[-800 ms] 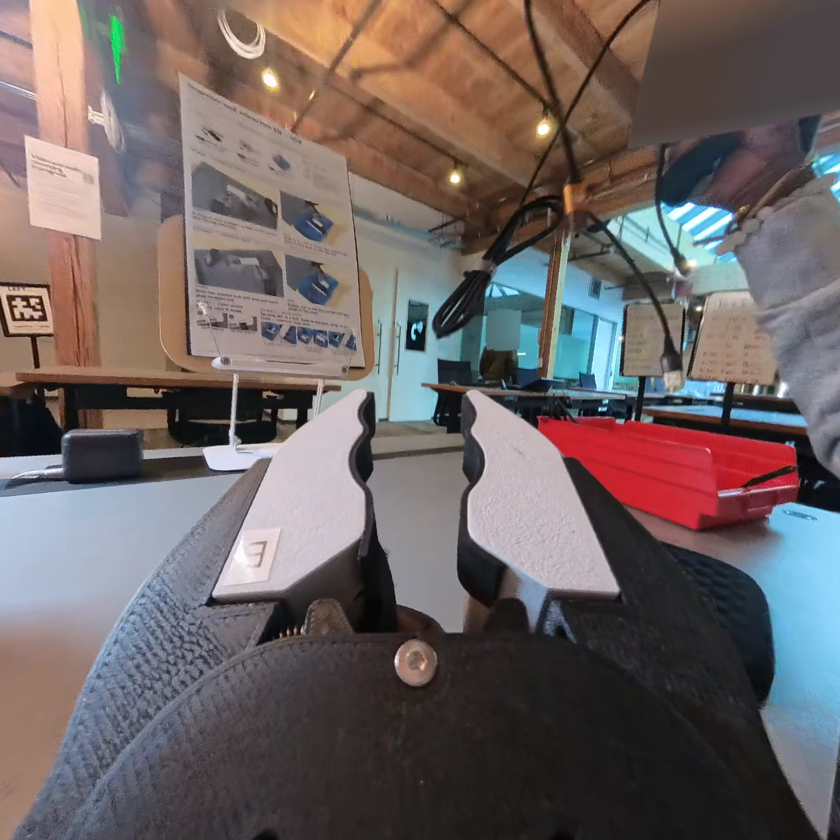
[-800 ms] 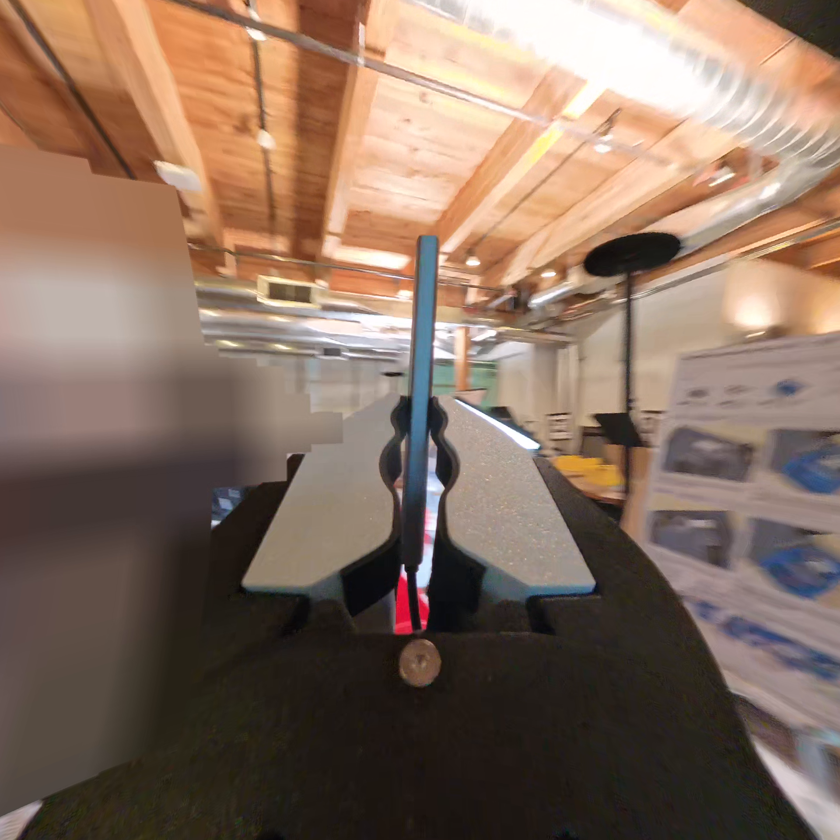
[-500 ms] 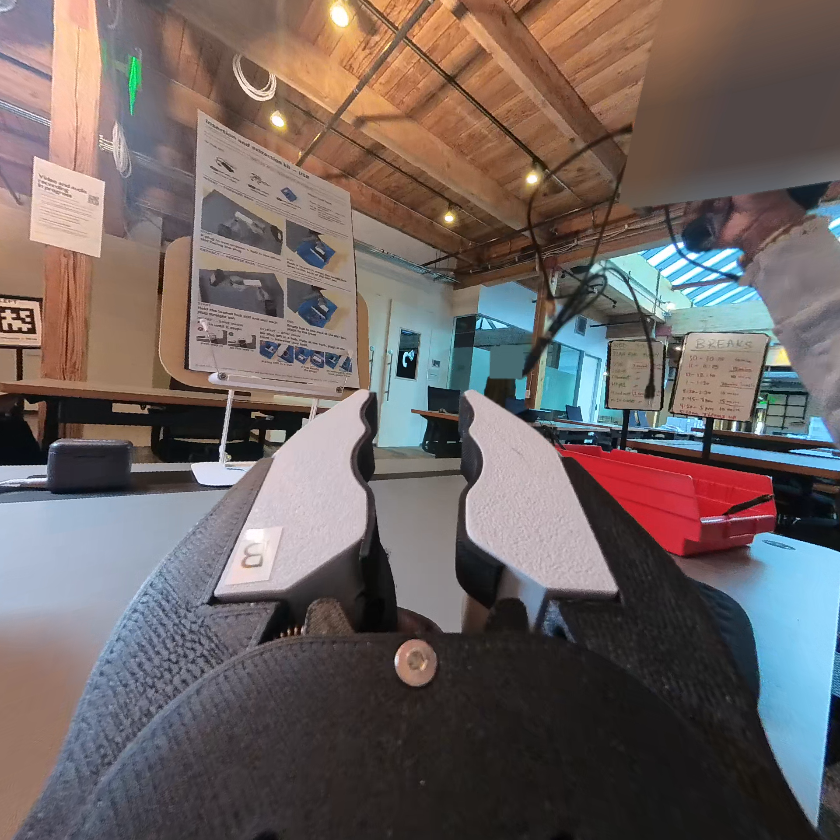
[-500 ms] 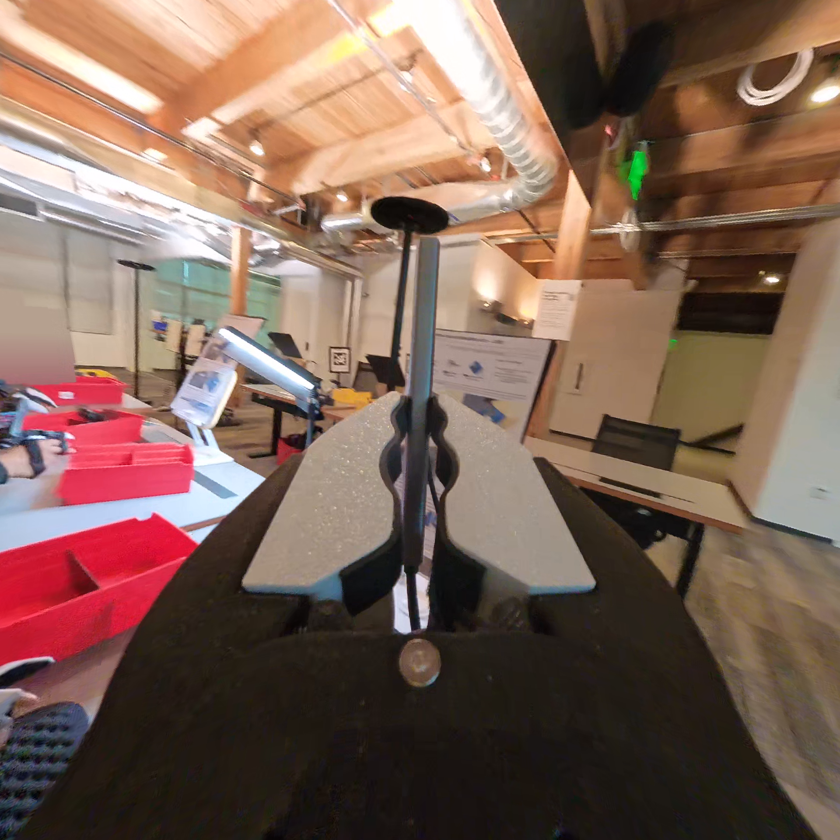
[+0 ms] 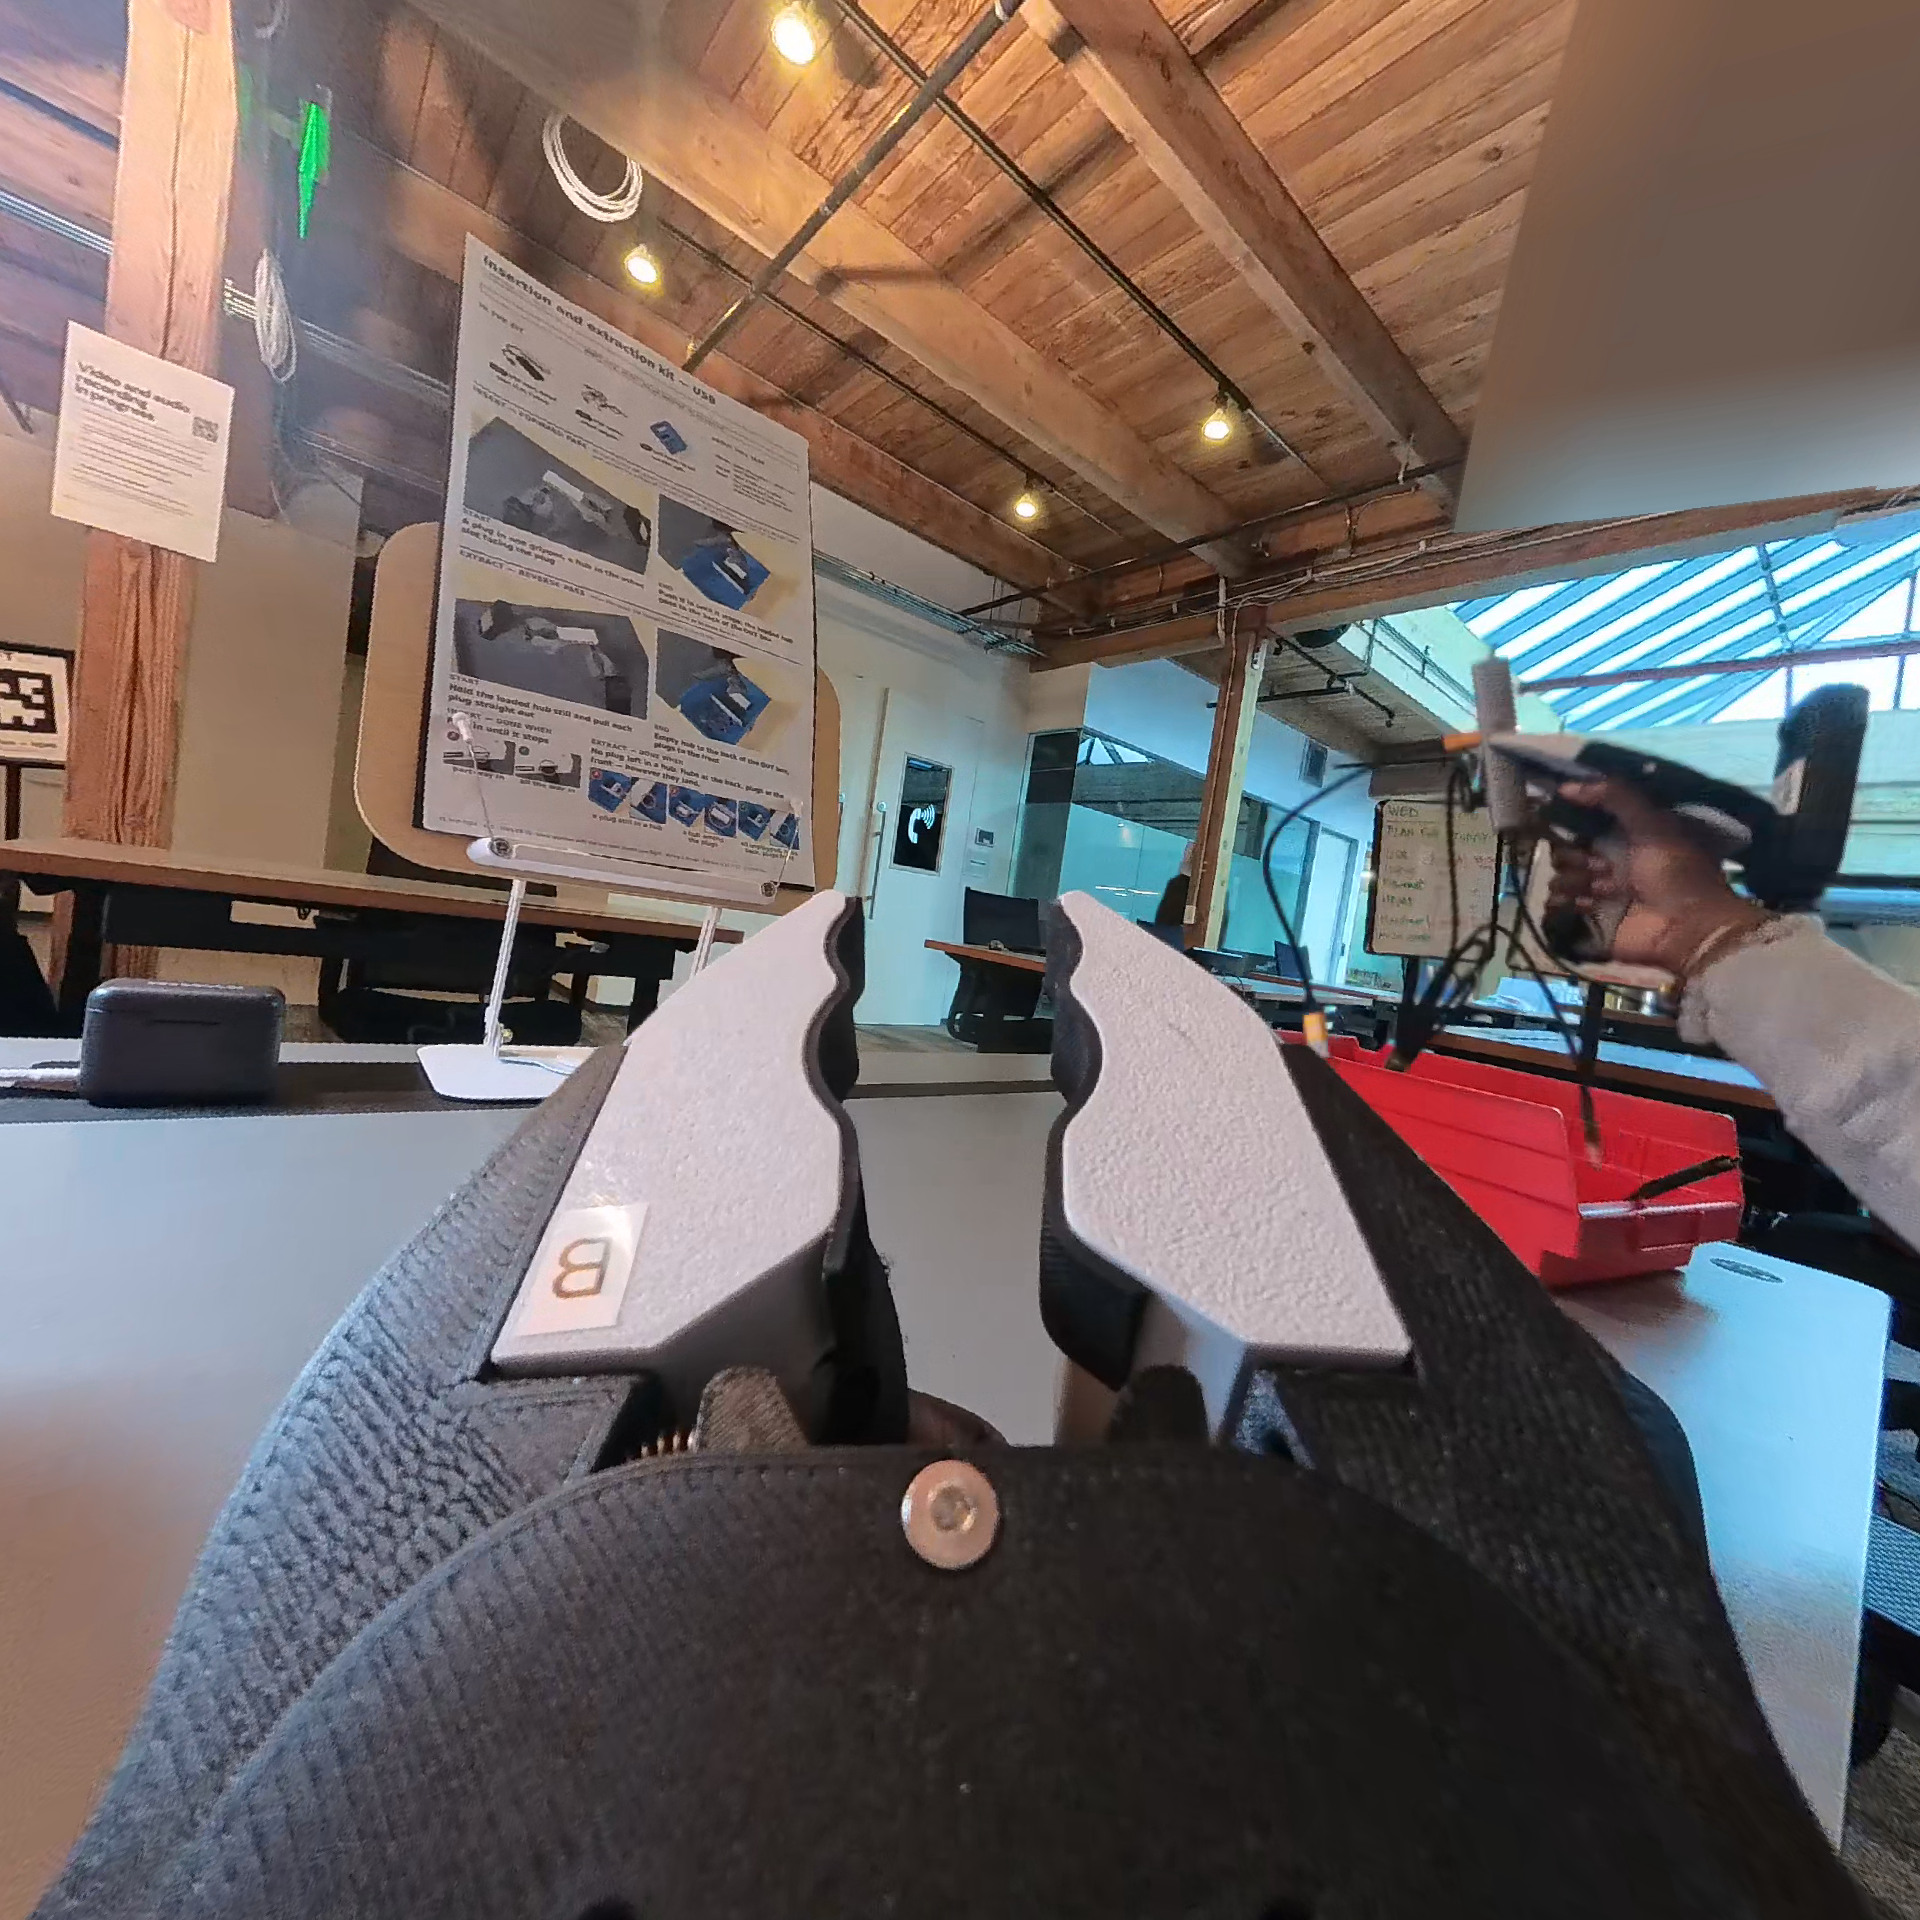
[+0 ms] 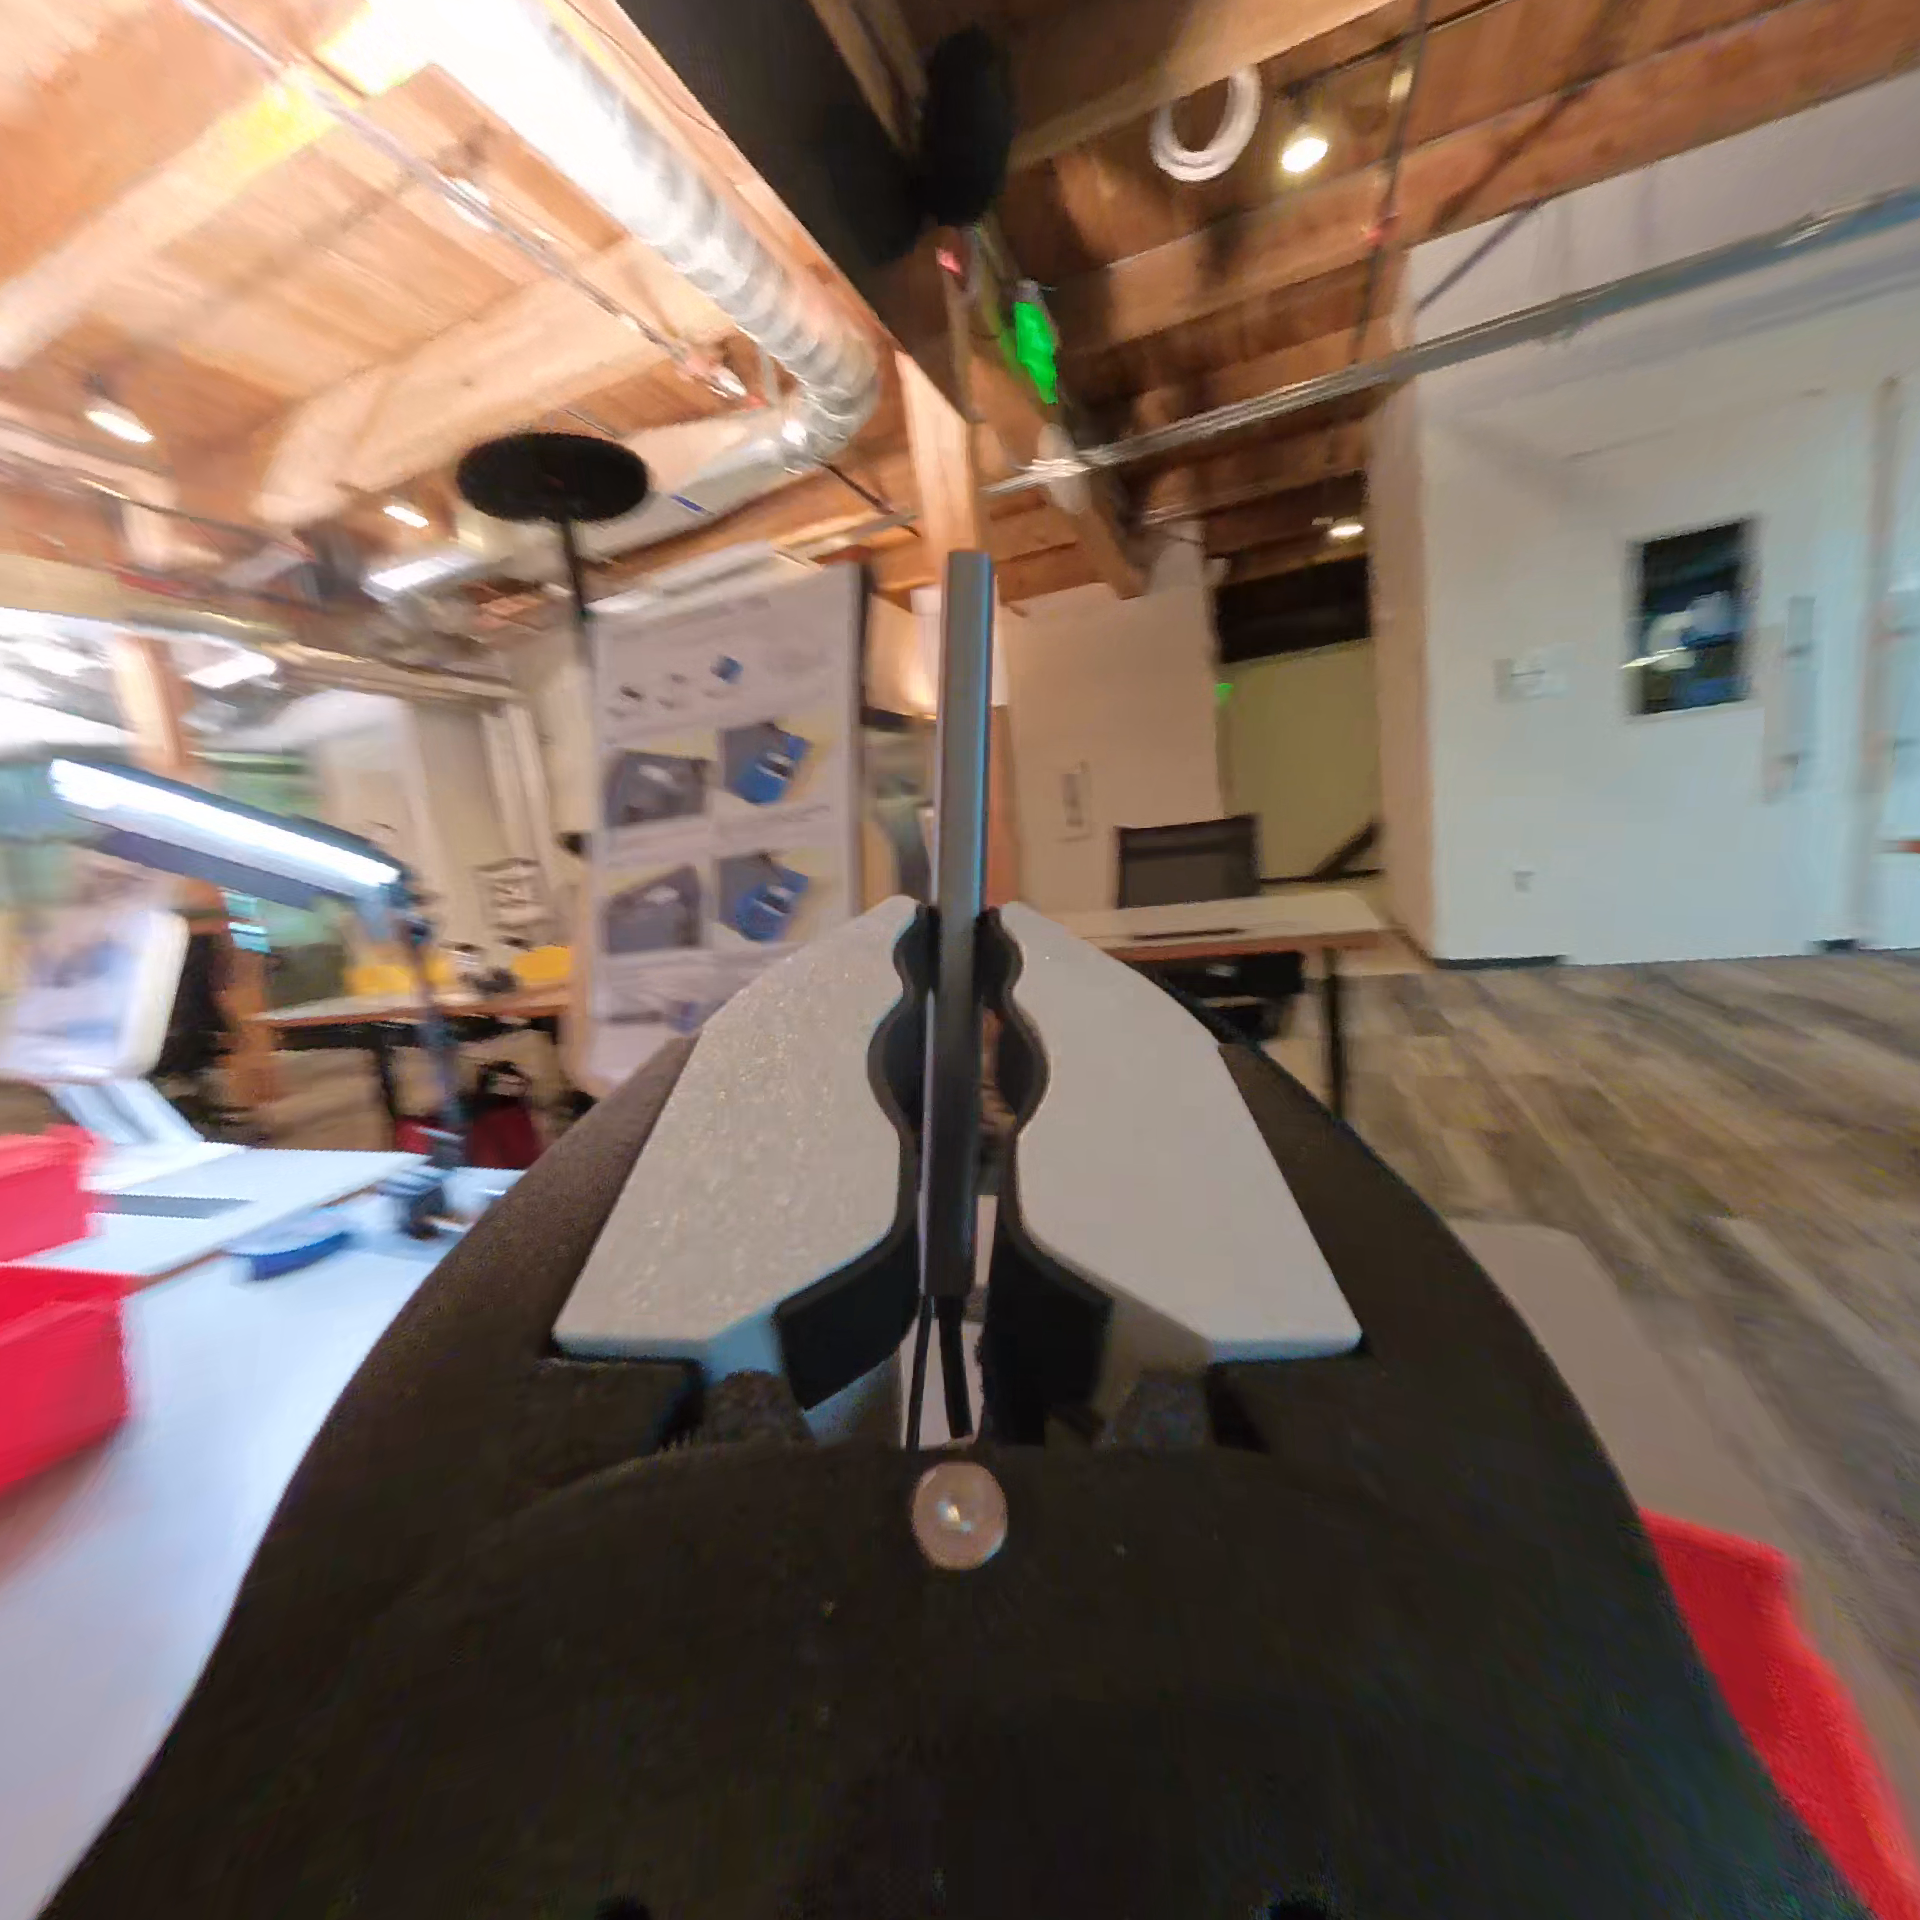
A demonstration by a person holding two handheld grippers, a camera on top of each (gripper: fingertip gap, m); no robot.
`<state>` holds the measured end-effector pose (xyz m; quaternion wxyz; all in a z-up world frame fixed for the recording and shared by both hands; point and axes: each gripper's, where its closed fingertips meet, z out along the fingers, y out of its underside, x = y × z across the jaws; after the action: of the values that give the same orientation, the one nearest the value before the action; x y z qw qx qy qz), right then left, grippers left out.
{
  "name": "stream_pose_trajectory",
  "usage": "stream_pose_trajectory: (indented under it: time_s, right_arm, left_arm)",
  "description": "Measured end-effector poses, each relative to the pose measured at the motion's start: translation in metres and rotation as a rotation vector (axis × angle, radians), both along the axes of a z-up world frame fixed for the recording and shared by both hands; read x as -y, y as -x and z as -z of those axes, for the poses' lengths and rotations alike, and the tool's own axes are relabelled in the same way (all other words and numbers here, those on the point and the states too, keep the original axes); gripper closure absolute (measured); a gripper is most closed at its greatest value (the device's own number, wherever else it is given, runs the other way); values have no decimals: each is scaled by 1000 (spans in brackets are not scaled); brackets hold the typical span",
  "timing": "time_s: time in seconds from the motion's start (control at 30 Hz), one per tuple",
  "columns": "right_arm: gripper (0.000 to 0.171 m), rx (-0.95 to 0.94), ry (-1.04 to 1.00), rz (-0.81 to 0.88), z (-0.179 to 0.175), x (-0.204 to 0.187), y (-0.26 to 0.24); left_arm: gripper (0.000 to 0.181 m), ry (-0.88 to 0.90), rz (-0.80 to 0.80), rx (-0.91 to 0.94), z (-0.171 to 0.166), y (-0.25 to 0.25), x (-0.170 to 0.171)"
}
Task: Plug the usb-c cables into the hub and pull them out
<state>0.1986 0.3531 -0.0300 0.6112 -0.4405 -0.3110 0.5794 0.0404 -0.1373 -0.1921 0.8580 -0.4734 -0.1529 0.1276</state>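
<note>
My left gripper (image 5: 951,914) is open and empty, low over the grey table (image 5: 208,1299), with its fingers pointing at the room. My right gripper (image 6: 961,914) is shut on a thin grey hub (image 6: 964,727), seen edge-on and sticking up past the fingertips. Thin black cables (image 6: 940,1371) run from the hub's near end down between the jaws. In the left wrist view, the right gripper (image 5: 1527,758) is held by a hand at the far right, above the red bin (image 5: 1507,1153). The hub (image 5: 1501,748) stands upright in it and black cables (image 5: 1455,977) dangle below.
An instruction poster on a white stand (image 5: 623,582) and a small black box (image 5: 182,1039) sit at the table's far edge. Red bins (image 6: 52,1351) stand left in the right wrist view, with another red edge (image 6: 1787,1704) at the lower right. A sleeve (image 5: 1829,1060) reaches in from the right. The grippers' ends are close to 55 cm from one another.
The right gripper, with the hub and its hanging cables, has swung from high overhead down and to the right, over the red bin. The left gripper stays open, tilted slightly more upward.
</note>
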Motion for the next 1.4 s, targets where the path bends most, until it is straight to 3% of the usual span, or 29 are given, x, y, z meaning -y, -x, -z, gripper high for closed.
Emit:
stream_pose_trajectory:
  time_s: [0.13, 0.2, 0.37, 0.47, 0.67, 0.7, 0.73, 0.77, 0.93, 1.03, 1.17, 1.23, 1.27, 1.3, 1.33, 1.4]
  right_arm:
    - [162, 294, -162, 368, 62, -38, -12]
    - [162, 521, -192, 451, 102, -46, -12]
    - [161, 1185, 86, 222, 230, -28, -7]
    - [159, 1356, 187, 133, 268, -21, -4]
    - [150, 1363, 221, -39, 284, -9, 27]
    - [140, 1368, 229, -62, 281, -7, 30]
    - [118, 1360, 246, -72, 275, -4, 32]
    - [98, 1318, 247, -38, 262, -6, 34]
    - [73, 945, 161, 223, 161, -6, 29]
    - [86, 934, 122, 201, 147, 48, 9]
    - [90, 1211, 160, 97, 228, 127, -3]
    - [97, 1401, 119, 147, 272, 132, -4]
    - [111, 1451, 82, 245, 282, 120, -3]
    - [145, 1473, 22, 381, 283, 103, -2]
    - [160, 1472, -47, 433, 281, 97, 4]
    - [155, 1442, -62, 378, 281, 104, 26]
  left_arm:
    - [147, -2, -3, 0, 0, 0, 0]
    - [147, -2, -1, 3, 0, 1, 0]
    - [148, -5, 4, 6, 0, 1, 0]
    - [148, -7, 2, 1, 0, 0, 1]
    - [148, -5, 4, -1, 0, 0, 0]
    - [148, -5, 6, -1, 0, -1, 0]
    - [148, -6, 6, -1, 0, -1, 0]
    - [148, -8, 5, -3, 0, -1, 1]
    - [148, -6, 10, -5, 0, -1, 0]
    - [148, -14, 10, -7, -1, -2, 1]
    - [148, -18, 12, -4, 0, -1, 2]
    - [148, -22, 19, -2, -1, -1, 2]
    - [148, -28, 22, -3, -1, -2, 3]
    - [148, -35, 23, -6, -2, -2, 4]
    - [148, -44, 21, -9, -2, -2, 5]
    - [148, -61, 18, -16, -3, -3, 8]
